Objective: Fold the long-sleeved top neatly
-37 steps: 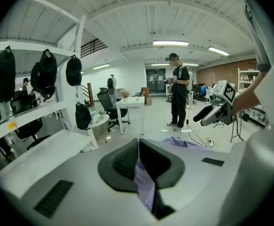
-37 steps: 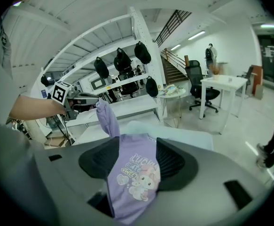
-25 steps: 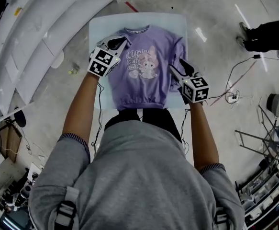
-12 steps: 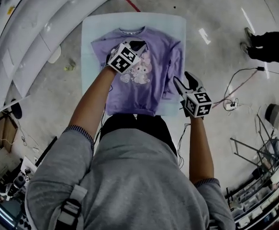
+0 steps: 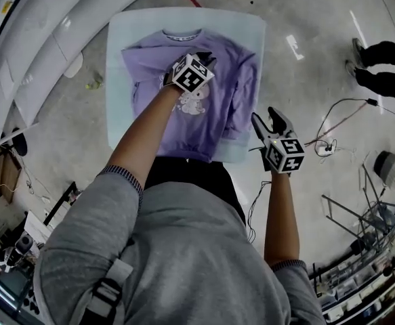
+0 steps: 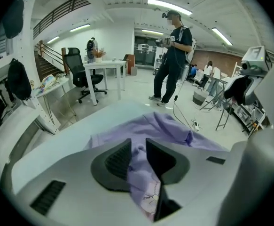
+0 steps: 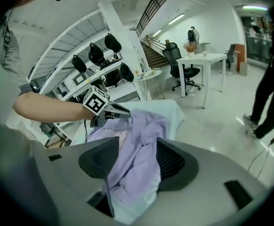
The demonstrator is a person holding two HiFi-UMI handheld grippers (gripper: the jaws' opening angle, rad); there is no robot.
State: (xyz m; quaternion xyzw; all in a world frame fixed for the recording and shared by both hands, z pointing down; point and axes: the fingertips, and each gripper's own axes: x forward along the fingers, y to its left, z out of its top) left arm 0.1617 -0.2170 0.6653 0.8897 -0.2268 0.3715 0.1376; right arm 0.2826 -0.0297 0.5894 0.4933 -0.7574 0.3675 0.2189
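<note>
The purple top [image 5: 217, 100] lies spread on the pale bench [image 5: 119, 120]. In the head view the left claw [image 5: 207, 57] is over the chest print. Only the left gripper view shows its jaws: they have just been opening, with a narrow gap and purple cloth seen through it. The right claw [image 5: 266, 118], spread and pinching nothing, hangs by the bench's right near corner. Its own view shows the bunched sleeve [image 7: 139, 157] ahead.

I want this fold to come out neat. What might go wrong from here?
The left tongs have just been opening over the chest of the top with cloth in their gap; pulling away may drag it. The right sleeve lies bunched at the table edge, so the open right tongs may grab several layers and fold in wrinkles.
</note>
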